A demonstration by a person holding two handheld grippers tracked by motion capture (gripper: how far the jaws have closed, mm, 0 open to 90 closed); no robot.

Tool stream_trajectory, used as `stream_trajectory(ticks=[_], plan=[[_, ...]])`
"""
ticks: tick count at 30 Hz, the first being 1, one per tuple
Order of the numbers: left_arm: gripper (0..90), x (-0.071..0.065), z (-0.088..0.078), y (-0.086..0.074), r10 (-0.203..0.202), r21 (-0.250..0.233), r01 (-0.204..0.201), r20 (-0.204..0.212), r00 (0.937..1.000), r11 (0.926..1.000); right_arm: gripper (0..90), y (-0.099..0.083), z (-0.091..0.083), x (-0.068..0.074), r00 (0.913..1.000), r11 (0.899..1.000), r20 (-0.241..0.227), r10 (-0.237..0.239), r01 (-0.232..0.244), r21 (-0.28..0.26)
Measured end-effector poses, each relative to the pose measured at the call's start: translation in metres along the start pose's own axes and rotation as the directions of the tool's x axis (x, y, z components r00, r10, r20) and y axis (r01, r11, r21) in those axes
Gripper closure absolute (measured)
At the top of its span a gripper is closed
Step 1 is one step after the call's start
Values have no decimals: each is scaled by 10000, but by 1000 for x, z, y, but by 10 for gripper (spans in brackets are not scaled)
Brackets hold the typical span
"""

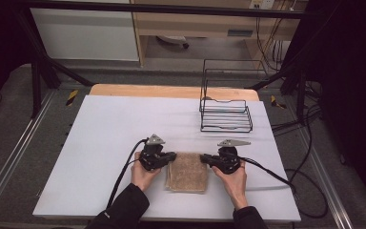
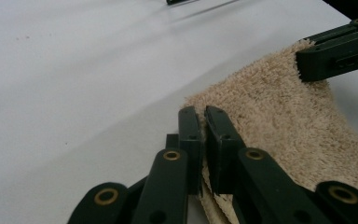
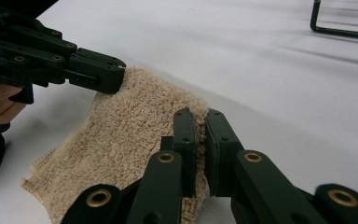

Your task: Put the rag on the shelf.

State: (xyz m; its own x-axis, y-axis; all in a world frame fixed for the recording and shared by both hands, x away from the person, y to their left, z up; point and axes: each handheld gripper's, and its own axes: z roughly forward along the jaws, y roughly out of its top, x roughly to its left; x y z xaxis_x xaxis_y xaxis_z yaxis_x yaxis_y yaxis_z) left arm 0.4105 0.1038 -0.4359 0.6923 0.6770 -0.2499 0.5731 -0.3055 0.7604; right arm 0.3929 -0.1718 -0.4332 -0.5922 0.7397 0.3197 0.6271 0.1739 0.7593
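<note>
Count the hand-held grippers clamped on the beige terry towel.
2. The left hand-held gripper is shut on the folded beige terry towel at its far left corner; the right hand-held gripper is shut on its far right corner.

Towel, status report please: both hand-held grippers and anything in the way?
Left hand-held gripper shut on towel, left edge. Right hand-held gripper shut on right edge. Towel folded, flat on table. Wire rack behind, apart.

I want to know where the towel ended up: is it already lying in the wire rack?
No, the towel lies flat on the table in front of the wire rack.
</note>
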Motion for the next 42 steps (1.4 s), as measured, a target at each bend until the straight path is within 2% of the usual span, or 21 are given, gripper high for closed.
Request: stream_trajectory(ticks=[5,9,12,31,37,42], plan=[[851,-3,-6,0,132,-204,-133,-65,9999,9997,845,3,-4,5,9993,9992,8,-362,362,-179],[851,-4,-11,1,142,-403,-142,2,9999,9991,845,4,-7,7,9989,9985,-2,-475,475,-284],[851,-5,-15,2,156,-531,-155,10,9999,9985,845,6,-10,11,9971,9963,75,-763,765,-385],[852,-20,-39,11,402,-1457,-378,134,9991,9886,847,17,-29,23,9923,9867,221,-1222,1239,-1056],[852,-23,-45,15,495,-1686,-470,109,9987,9846,848,23,-37,27,9856,9762,384,-1646,1683,-1365],[852,-26,-50,19,566,-1925,-539,86,9984,9798,849,25,-41,30,9830,9710,427,-1784,1829,-1541]])
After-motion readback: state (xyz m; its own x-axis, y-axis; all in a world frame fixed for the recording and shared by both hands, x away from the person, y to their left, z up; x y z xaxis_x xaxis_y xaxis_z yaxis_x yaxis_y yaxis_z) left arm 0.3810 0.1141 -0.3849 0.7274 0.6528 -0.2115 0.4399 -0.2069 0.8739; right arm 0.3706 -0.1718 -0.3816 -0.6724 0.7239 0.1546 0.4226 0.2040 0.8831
